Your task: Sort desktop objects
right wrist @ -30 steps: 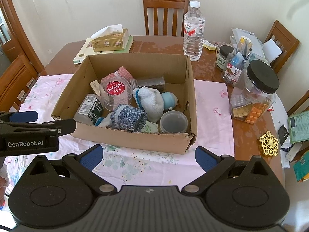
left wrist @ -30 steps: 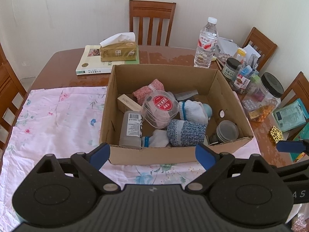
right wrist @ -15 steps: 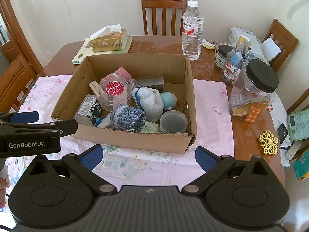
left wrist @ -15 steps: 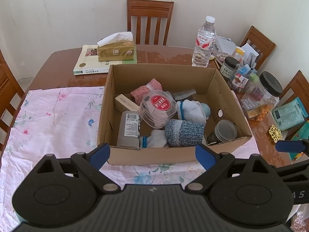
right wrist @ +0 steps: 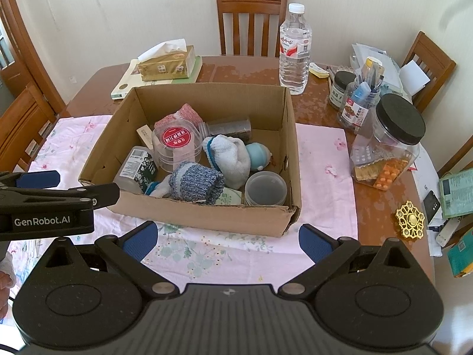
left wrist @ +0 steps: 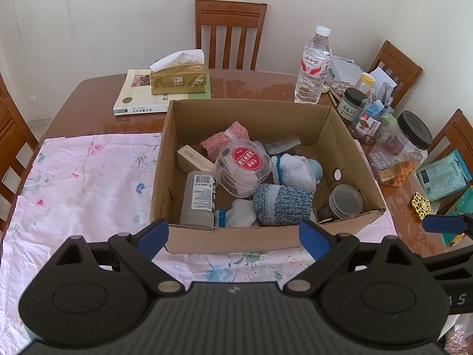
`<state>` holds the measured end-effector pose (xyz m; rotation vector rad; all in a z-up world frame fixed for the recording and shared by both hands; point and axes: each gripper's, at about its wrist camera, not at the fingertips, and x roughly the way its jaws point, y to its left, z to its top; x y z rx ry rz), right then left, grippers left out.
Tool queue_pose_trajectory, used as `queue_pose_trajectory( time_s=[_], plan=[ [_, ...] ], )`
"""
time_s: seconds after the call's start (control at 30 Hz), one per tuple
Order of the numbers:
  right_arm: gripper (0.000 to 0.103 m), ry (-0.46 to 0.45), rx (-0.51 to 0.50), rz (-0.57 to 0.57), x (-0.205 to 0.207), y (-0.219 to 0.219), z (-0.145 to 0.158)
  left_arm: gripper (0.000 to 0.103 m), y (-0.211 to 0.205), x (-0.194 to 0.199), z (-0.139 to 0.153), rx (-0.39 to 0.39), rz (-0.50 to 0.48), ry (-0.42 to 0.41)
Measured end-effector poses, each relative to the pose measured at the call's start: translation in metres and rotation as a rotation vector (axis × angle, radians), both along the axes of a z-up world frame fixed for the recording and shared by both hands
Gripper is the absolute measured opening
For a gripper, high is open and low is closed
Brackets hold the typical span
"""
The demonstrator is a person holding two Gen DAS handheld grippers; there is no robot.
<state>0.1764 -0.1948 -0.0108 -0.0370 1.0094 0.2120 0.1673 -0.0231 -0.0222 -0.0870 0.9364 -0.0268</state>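
Both sets of tongs hang spread wide with nothing between their blue pads: my left tongs (left wrist: pixel 233 236) and my right tongs (right wrist: pixel 227 239) each look down over the near wall of the cardboard box (left wrist: pixel 236 238) from the front of the bench (right wrist: pixel 381 201). Everything I would sort sits straight ahead and below them, piled inside that box: a grey bottle (left wrist: pixel 198 199) lying with its long axis running away from me against the left wall, a clear tub with a red lid (left wrist: pixel 244 167) in the middle, a blue knitted roll (left wrist: pixel 282 205) lying crosswise near the front, white socks (left wrist: pixel 291 170), a pink knit (left wrist: pixel 224 140) at the back, and a small lidded cup (right wrist: pixel 266 188) in the front right corner.

By my reading the left tongs sit nearer the bottle and the right tongs nearer the cup, while the knitted roll lies between them. The pink cloth (left wrist: pixel 82 177) beside the box shows nothing laid out on it. That fits either a box waiting to be emptied or one into which the loose things have been gathered, and I cannot tell which from here
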Motion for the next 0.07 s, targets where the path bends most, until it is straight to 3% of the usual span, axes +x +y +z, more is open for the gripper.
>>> queue_pose_trajectory(
  time_s=[0.07],
  plan=[
    [0.103,0.001,0.001,-0.001,0.0,0.0001,-0.0001,0.095,0.0001,-0.0004,0.0004,0.0,0.001,-0.001]
  ],
)
